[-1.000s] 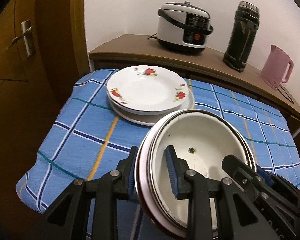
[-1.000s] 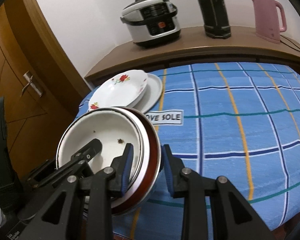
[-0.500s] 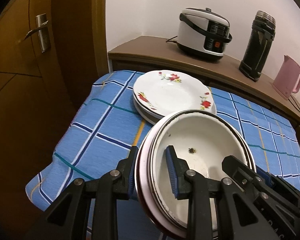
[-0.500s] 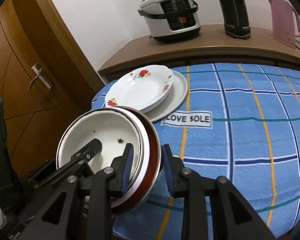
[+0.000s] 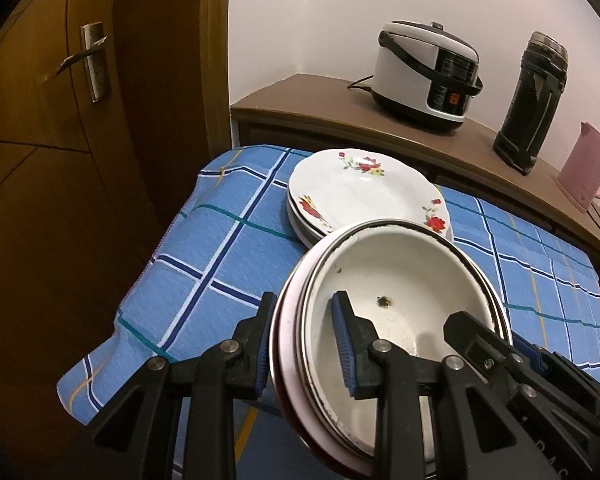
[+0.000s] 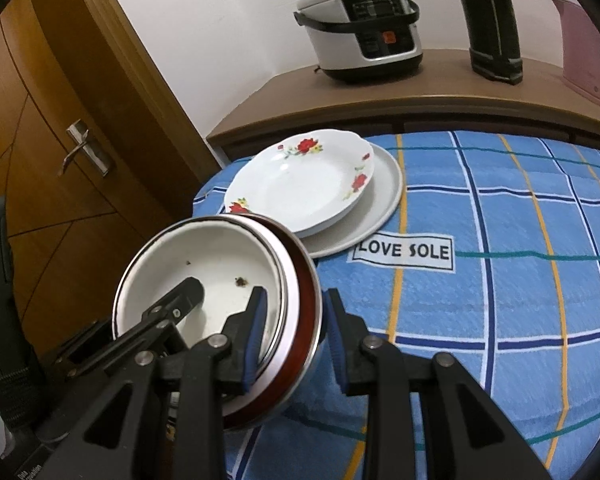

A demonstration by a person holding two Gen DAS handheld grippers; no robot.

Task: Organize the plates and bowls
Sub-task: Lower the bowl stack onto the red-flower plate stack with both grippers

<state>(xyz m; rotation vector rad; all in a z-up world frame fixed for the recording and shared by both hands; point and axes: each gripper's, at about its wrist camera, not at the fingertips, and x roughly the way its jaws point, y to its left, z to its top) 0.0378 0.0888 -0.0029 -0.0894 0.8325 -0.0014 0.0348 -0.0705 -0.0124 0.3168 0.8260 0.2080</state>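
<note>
Both grippers clamp the rim of a stack of nested bowls (image 5: 396, 320), the left gripper (image 5: 306, 344) on one side and the right gripper (image 6: 294, 340) on the other, one finger inside and one outside. Over the past second the stack has lifted and drawn back from the flowered plate (image 6: 300, 184), which sits on a plain plate (image 6: 380, 204) behind the bowls. The pile looks bound elsewhere.

The nested bowls (image 5: 396, 312) are showing glossy white enamel, chipped in spots, with shiny metal rims. The floral plate (image 6: 300, 184) is gleaming like glazed ceramic. The checked tablecloth (image 6: 500, 272) is looking like matt woven cloth. The door (image 5: 40, 160) is showing varnished wood.
</note>
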